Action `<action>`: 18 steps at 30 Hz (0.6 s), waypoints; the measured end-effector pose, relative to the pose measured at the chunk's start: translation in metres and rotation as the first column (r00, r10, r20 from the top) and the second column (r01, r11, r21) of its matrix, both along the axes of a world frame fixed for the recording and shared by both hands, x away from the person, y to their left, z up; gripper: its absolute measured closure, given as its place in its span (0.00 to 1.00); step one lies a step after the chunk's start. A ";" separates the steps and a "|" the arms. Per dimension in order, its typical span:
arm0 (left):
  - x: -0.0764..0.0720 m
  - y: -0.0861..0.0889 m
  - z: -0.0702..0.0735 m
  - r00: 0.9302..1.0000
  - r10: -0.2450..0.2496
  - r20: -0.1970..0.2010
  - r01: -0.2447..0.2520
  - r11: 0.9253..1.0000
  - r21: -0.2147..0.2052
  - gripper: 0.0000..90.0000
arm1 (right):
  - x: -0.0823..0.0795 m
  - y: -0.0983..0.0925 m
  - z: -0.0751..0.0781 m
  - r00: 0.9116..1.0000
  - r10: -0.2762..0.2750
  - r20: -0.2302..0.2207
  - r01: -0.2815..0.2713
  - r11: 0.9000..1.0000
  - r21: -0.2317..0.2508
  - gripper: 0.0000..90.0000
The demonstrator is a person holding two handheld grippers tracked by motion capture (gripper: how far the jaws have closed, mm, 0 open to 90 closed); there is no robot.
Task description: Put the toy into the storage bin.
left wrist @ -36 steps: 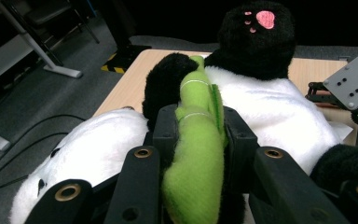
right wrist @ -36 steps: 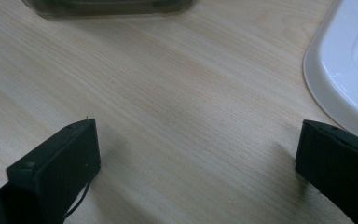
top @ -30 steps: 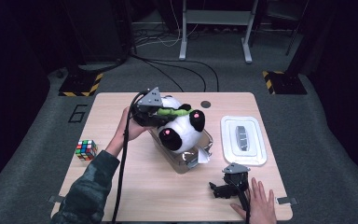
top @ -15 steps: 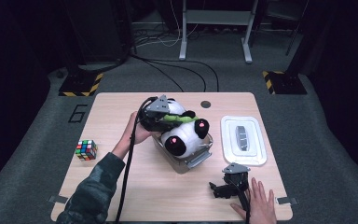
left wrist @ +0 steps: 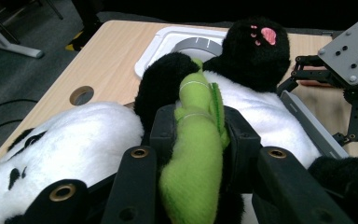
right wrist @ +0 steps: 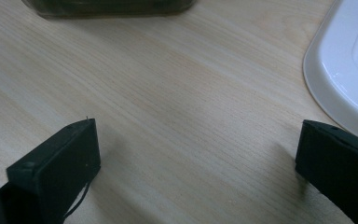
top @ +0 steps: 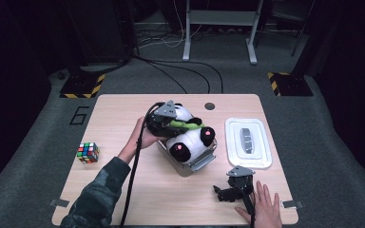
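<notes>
A black-and-white plush panda (top: 186,141) lies half inside a clear bin (top: 200,164) at mid-table, its head hanging over the far-left rim. My left gripper (top: 169,124) is shut on the green plush bamboo (top: 186,125) across its chest. In the left gripper view the pads (left wrist: 164,129) pinch the bamboo (left wrist: 193,158) against the panda (left wrist: 265,105); the jaws have just been opening slightly, with the bamboo still between them. My right gripper (top: 224,192) rests on the table near the front edge, open over bare wood (right wrist: 198,154), and also appears beyond the bin (left wrist: 349,60).
A white lid (top: 247,142) lies right of the bin, its edge close to the right gripper (right wrist: 349,60). A Rubik's cube (top: 87,152) sits at the table's left. A cable hole (top: 209,106) is at the far edge. A hand (top: 262,208) lies flat at front right.
The left gripper has come down and to the right with the panda, settling it lower into the bin. The right gripper has stayed put.
</notes>
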State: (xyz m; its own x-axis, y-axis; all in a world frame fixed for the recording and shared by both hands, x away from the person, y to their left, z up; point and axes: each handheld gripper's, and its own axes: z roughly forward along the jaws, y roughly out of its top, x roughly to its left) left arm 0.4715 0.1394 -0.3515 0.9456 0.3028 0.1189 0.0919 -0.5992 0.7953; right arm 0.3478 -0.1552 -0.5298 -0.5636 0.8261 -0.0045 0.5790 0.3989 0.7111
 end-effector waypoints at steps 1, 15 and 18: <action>0.001 0.000 -0.001 1.000 0.000 -0.004 0.000 1.000 -0.003 0.74 | 0.000 0.000 0.000 1.000 0.000 0.000 0.000 1.000 0.000 0.00; 0.002 0.029 0.006 0.985 0.172 -0.017 -0.172 0.984 -0.053 0.26 | 0.000 0.000 0.000 1.000 -0.001 -0.001 0.001 1.000 0.001 0.00; 0.009 0.030 0.000 0.980 0.196 -0.039 -0.198 0.979 -0.048 0.19 | 0.000 0.000 0.000 1.000 -0.001 -0.001 0.001 1.000 0.001 0.00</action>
State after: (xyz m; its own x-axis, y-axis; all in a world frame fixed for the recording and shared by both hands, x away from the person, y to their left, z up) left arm 0.4801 0.1698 -0.3512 0.8702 0.4881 0.0671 0.2315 -0.5252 0.8189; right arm 0.3477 -0.1550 -0.5298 -0.5627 0.8267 -0.0030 0.5800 0.3973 0.7112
